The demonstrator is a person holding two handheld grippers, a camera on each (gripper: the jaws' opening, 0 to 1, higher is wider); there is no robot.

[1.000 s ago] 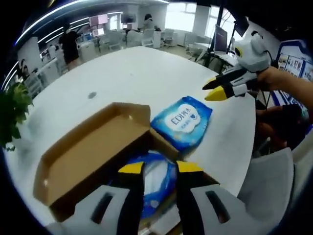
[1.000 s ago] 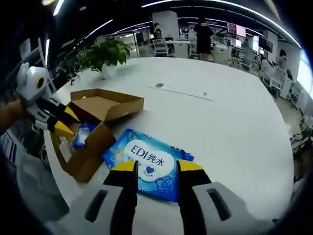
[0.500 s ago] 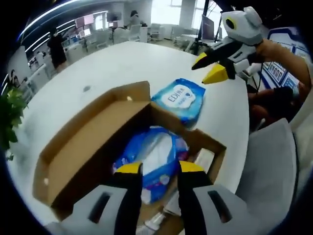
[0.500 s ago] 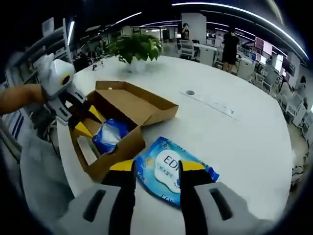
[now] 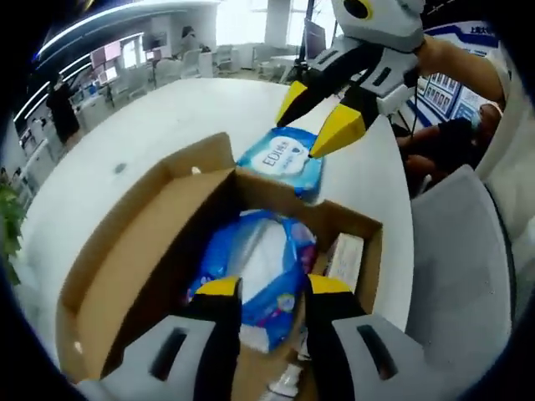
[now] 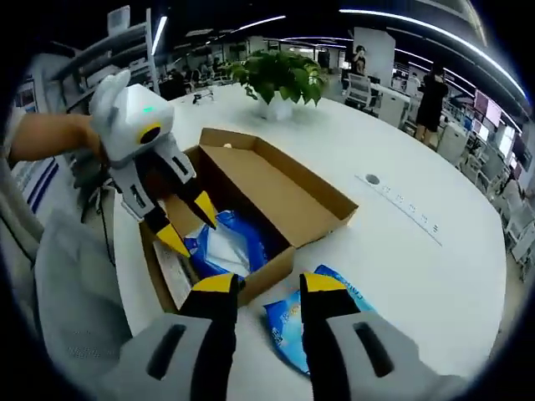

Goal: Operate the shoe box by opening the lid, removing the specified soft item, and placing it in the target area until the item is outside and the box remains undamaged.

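brown shoe box, blue-and-white pack, white table

A flat blue plastic wipes pack lying on the round white table, at about 12 o'clock of the open brown cardboard shoe box in the left gripper view, bears a white oval label reading "EDI" followed by Chinese characters too small to make out. In the right gripper view the same pack's print cannot be read. No other text is legible.
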